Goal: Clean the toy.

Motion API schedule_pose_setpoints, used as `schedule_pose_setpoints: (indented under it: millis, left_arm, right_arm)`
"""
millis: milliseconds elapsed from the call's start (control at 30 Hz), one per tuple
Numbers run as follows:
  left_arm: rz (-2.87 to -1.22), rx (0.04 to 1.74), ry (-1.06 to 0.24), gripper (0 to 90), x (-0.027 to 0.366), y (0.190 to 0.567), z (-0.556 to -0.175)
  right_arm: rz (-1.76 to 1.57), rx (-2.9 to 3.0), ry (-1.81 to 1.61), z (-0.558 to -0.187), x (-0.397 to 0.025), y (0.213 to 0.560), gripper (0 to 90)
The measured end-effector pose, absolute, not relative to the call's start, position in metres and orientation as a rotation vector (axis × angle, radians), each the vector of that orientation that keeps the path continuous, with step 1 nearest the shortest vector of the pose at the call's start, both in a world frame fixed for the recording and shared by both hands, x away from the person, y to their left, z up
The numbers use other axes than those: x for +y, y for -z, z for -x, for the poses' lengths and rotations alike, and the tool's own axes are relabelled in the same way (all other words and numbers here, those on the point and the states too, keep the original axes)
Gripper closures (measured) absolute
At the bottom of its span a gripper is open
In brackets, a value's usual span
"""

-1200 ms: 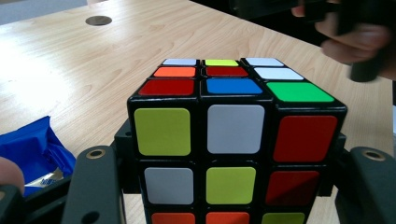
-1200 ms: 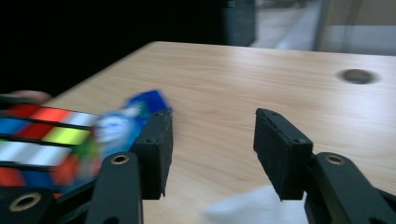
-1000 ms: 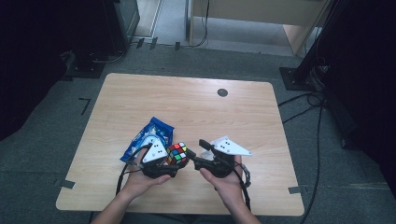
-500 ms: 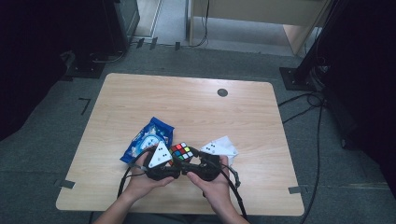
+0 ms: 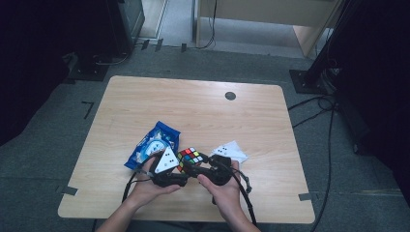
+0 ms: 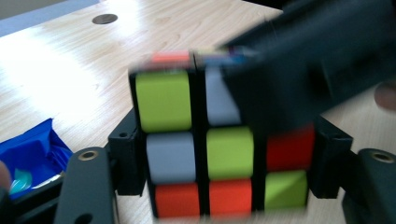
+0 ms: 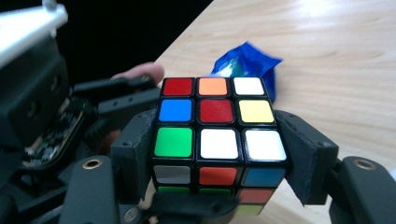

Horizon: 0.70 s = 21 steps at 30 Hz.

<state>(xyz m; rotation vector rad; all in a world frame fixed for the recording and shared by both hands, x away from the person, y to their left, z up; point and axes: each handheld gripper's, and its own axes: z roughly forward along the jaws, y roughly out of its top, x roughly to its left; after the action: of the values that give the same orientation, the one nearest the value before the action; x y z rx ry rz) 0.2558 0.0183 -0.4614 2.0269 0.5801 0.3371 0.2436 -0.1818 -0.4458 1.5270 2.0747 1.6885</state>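
Gripping the Rubik's cube (image 7: 218, 135) from opposite sides, the left claw (image 6: 224, 182) and right claw (image 7: 219, 172) both clamp it just above the worktop (image 5: 203, 111) near its front edge, beside a blue snack packet (image 5: 152, 145).

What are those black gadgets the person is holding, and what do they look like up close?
Handheld grippers: the left gripper and right gripper are black, each with two blocky jaws fixed by brass-coloured screws. The left carries a pale three-cornered plate with dark dots. Black cables trail back. Forearms show no sleeves.
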Motion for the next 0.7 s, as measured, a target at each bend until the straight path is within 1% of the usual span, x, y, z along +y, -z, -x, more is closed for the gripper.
schedule_pose_setpoints:
  millis: [100,300,467,700]
  left_arm:
    - [-2.035,0.546,-0.321,29.4,0.022,0.462,-0.256]
    - [-2.053,0.530,-0.369,32.5,0.029,0.464,-0.260]
    - [-2.048,0.502,-0.439,35.2,0.026,0.465,-0.256]
    - [-2.065,0.470,-0.476,32.9,0.023,0.465,-0.252]
  right_arm:
    - [-1.536,2.027,-1.697,-0.246,-0.193,0.438,34.3]
    - [-1.519,2.017,-1.706,-0.249,-0.211,0.428,34.3]
    - [-1.492,2.084,-1.704,-0.247,-0.207,0.427,34.3]
    - [-1.476,2.120,-1.694,-0.246,-0.199,0.430,34.2]
